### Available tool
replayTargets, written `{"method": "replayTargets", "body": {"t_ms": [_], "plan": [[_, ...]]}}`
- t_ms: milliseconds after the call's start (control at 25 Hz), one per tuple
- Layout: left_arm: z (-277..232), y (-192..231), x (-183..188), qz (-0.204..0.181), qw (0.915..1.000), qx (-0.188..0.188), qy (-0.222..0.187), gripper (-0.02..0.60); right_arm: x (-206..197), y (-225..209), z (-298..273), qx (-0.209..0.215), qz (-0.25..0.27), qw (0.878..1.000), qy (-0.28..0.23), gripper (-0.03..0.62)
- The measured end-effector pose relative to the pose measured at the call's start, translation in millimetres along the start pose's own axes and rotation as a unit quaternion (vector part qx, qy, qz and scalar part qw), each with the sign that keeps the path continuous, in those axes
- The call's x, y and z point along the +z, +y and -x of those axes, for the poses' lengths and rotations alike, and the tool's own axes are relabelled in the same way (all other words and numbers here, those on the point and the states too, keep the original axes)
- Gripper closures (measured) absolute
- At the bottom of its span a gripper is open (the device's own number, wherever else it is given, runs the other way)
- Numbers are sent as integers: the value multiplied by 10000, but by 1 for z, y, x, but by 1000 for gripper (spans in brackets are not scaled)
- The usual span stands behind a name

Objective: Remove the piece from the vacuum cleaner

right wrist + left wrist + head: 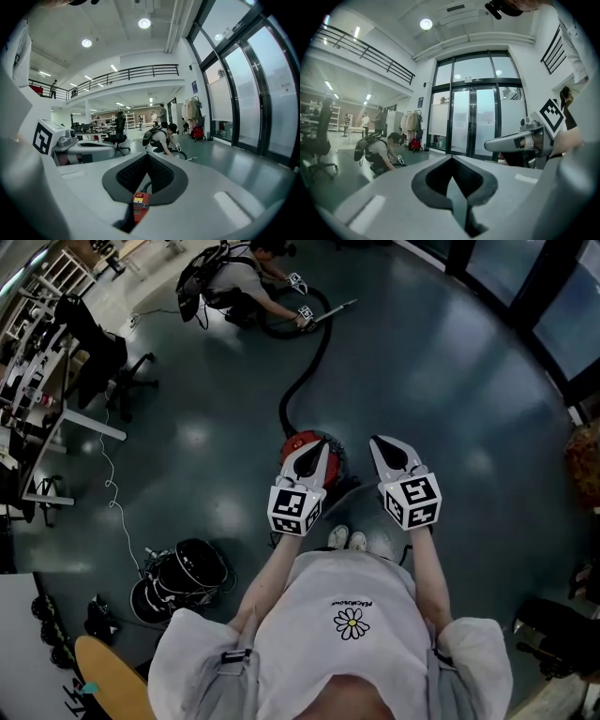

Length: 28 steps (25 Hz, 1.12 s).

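Under left gripper (pixel 324 446) | vacuum cleaner (pixel 298 439) on floor (pixel 450 381) | right gripper (pixel 377 442) beside

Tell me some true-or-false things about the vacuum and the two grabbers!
1. The vacuum cleaner is red. True.
2. Both grippers are wide open. False: the left gripper and the right gripper are both shut.
3. The black hose runs from the vacuum cleaner to a second person crouching on the floor. True.
4. The right gripper holds the hose. False: it holds nothing.
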State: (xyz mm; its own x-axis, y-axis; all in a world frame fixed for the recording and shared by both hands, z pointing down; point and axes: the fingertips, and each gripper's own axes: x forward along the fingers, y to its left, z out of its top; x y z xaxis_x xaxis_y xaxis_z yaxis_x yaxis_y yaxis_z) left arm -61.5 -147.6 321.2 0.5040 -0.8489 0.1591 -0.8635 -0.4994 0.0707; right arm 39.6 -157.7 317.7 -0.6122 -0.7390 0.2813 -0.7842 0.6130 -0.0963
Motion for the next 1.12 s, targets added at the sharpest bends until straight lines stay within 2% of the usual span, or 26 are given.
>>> {"method": "replayTargets", "body": {"t_ms": [240,440,560,720,880,960,1040,1120], "plan": [[-15,10,-31,65,9980,-122,616,581,-16,-16,-5,-137,17,9994,311,568],[-29,22,-95,-14,9880,-362,1502,581,-54,-28,-16,-240,102,9962,827,568],[-43,35,-151,49,9761,-409,2136,581,-87,-39,-28,-266,286,9922,1186,568],[-51,44,-243,327,9535,-406,2969,580,-151,-49,-41,-211,859,9797,1800,568],[-61,49,-312,98,9347,-587,3504,581,-212,-52,-60,114,1199,9680,2201,568],[-67,50,-340,66,9286,-641,3655,581,-244,-49,-70,394,1509,9571,2443,561],[-72,51,-368,68,9216,-658,3825,581,-281,-44,-80,686,1818,9418,2744,517],[-74,53,-400,68,9103,-648,4087,580,-319,-39,-87,981,1958,9277,3025,510]]}}
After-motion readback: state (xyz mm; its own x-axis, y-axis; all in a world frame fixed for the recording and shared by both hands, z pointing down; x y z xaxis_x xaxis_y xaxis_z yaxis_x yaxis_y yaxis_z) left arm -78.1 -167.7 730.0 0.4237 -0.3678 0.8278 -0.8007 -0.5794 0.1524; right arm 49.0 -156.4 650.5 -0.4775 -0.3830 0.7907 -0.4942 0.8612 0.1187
